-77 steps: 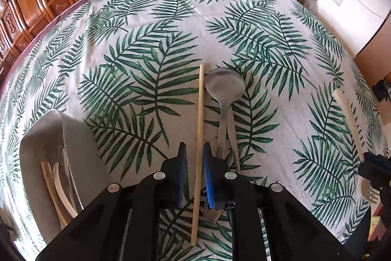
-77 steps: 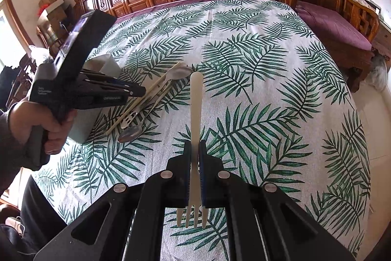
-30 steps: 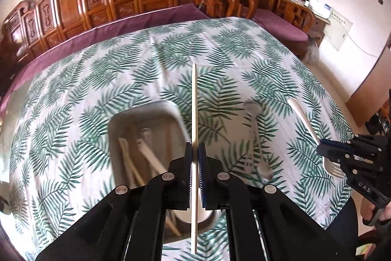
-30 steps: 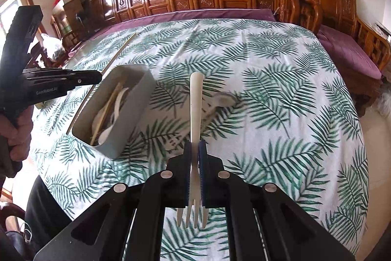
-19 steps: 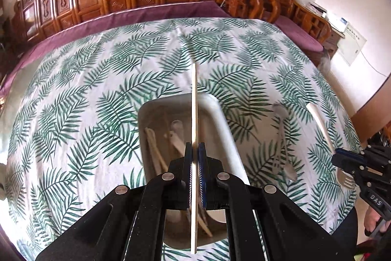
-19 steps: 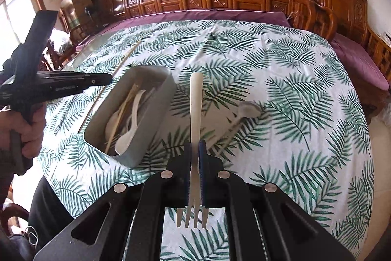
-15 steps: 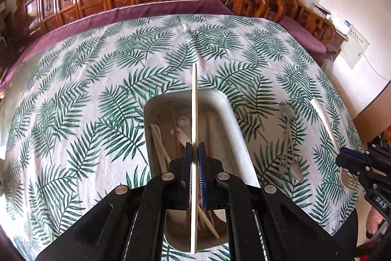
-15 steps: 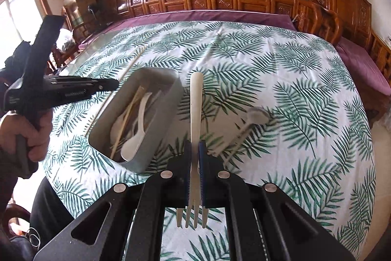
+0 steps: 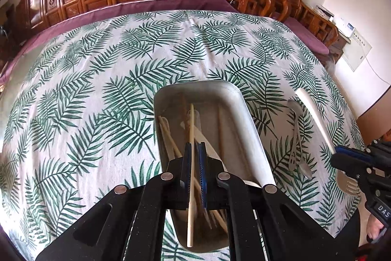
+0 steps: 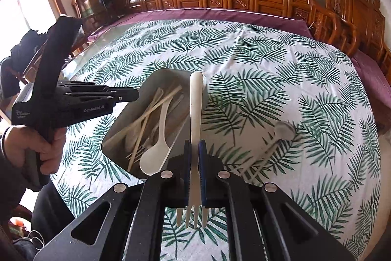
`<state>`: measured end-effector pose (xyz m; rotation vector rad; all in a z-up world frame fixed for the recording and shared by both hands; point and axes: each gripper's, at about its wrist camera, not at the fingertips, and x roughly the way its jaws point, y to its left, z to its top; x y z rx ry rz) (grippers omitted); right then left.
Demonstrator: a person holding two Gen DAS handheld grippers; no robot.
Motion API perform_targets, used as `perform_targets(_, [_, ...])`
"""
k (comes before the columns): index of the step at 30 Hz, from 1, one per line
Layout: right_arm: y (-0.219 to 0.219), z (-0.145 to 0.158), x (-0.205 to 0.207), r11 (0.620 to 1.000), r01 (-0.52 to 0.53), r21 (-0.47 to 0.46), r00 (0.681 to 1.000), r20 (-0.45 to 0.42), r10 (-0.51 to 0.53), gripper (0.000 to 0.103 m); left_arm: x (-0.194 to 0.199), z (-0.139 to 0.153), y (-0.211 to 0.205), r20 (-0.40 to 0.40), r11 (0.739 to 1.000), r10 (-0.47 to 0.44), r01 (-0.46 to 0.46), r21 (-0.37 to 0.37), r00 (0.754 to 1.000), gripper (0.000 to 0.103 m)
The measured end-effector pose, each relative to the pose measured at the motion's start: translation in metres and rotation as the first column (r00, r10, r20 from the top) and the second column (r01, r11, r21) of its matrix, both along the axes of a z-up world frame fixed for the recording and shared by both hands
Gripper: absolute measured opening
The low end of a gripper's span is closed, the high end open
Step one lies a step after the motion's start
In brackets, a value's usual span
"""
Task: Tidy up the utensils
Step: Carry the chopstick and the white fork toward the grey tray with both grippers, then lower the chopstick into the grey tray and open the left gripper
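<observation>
Left wrist view: the left tool (image 9: 193, 163) is pinched on one pale chopstick (image 9: 191, 173), held lengthwise over the grey tray (image 9: 254, 138) — whether its lower end touches the tray floor cannot be told. The tool's black body hides the tray's near end and part of its contents. Inside, two or three pale sticks and something white show; an exact count is not possible here.

Right of the tray, on the leaf-print tablecloth (image 9: 80, 99) covering the table, lie metal utensils (image 9: 297, 138), overlapped. One spoon bowl is clear; the rest is hard to separate. At the frame's right edge the right tool (image 9: 342, 155) is cut off, with only part of a hand (image 9: 374, 229) visible below it.

Right wrist view: the right tool (image 10: 194, 170) is clamped on one white fork (image 10: 195, 119), tines toward the camera, handle reaching over the tray's (image 10: 114, 136) near rim. In the tray: one white spoon (image 10: 156, 155), several crossed chopsticks (image 10: 149, 109) — at least four, tangled — and a dark fork head, partly buried. The metal utensils (image 10: 276, 138) on the cloth are blurred; one round bowl is readable. The left tool (image 10: 132, 94) enters from the left, its tips side-on, gripped by a hand (image 10: 36, 146) in a dark sleeve.
</observation>
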<state>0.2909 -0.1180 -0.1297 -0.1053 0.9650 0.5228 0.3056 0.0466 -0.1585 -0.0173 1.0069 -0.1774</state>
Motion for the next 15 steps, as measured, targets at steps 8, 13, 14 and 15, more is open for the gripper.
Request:
perform_targets(8, [0.028,-0.009,0.009,0.999,-0.028,0.017,0.999,-0.022,0.029,0.007,-0.022,0.01,0.021,0.028,0.999,0.031,-0.03,-0.01,0.999,0.006])
perform_targets(13, [0.049,-0.017,0.018,0.999,-0.036,0.039,0.998,-0.045,0.037,0.007,-0.034,0.014,0.037,0.036,0.999,0.042,-0.042,-0.015,0.998,0.006])
perform_targets(14, [0.052,-0.018,0.02,0.998,-0.032,0.046,0.998,-0.051,0.034,0.007,-0.036,0.015,0.039,0.039,0.999,0.045,-0.044,-0.013,0.998,0.006])
perform_targets(15, [0.055,-0.02,0.023,0.998,-0.027,0.055,0.998,-0.058,0.031,0.008,-0.038,0.017,0.042,0.041,0.999,0.047,-0.047,-0.014,0.998,0.006])
